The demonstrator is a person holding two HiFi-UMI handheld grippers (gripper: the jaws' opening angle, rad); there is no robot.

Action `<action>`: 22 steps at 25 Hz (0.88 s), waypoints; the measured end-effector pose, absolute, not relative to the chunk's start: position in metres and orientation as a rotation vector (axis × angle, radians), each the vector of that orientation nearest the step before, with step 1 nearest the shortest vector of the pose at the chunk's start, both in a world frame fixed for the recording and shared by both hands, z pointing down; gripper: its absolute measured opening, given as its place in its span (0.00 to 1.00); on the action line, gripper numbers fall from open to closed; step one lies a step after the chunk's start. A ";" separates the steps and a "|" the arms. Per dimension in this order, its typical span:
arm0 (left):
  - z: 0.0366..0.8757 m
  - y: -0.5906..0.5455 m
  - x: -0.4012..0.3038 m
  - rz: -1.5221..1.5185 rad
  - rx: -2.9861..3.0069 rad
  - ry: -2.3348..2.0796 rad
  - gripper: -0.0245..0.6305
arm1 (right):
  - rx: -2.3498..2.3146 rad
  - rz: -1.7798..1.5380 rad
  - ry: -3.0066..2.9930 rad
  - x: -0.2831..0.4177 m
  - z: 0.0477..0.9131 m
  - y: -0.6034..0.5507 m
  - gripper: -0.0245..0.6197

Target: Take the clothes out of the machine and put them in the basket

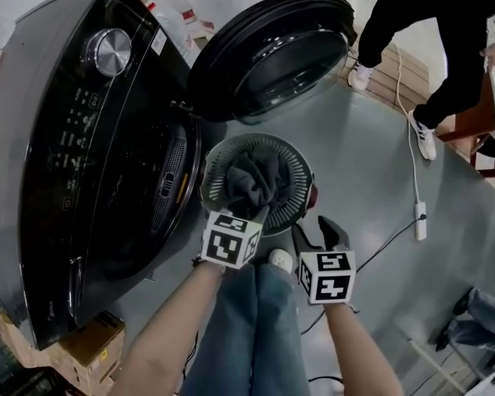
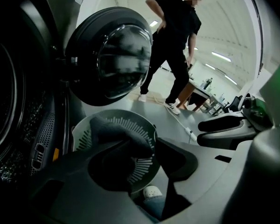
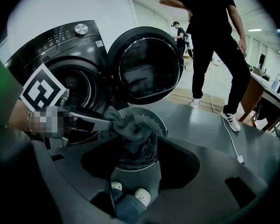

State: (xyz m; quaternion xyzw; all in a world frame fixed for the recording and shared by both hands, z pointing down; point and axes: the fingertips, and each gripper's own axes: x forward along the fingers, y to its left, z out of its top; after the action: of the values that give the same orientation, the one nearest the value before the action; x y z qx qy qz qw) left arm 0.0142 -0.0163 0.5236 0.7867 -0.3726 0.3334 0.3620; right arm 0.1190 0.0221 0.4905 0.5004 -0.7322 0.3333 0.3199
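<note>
Washer (image 1: 58, 139) at left, door (image 1: 272, 56) swung fully open, hanging just behind the basket (image 1: 301, 176). Basket stands on the floor (image 1: 371, 180) just beside the drum mouth (image 1: 140, 188): round, slatted wall, dark grey clothes (image 1: 260, 180) piled in it and humped above the rim

Left claw (image 1: 252, 206) over the basket's near rim, jaws a little apart. A fold of the clothes lies loose at its tips, pads not pinching it

Right claw (image 1: 320, 233) just right of the basket's near side, jaws partway apart, nothing between them

Around:
- holder's jeans (image 1: 247, 328) and white shoe (image 1: 280, 260) just below the basket, between the two claws
- bystander (image 1: 429, 23) in black beyond the door, well apart from the basket
- cable (image 1: 412, 139) with power strip (image 1: 420, 219) across the floor at right, apart from the basket
- cardboard box (image 1: 91, 349) at the washer's near corner
</note>
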 end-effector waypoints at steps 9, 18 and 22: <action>0.598 0.026 -0.039 1.005 1.882 -0.997 0.44 | 1.233 0.927 -1.882 0.101 0.542 0.054 0.40; 0.658 0.056 -0.096 1.248 1.765 -1.041 0.46 | 1.185 0.939 -1.869 0.085 0.580 0.064 0.40; 0.679 0.059 -0.104 1.346 1.758 -1.074 0.32 | 1.196 0.937 -1.874 0.080 0.582 0.061 0.40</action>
State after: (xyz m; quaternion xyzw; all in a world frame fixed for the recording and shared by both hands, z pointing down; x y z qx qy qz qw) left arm -0.1037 0.0589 0.6786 0.6734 -0.4113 0.5156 0.3339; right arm 0.0800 0.0615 0.5817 0.4632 -0.7258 0.3630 0.3564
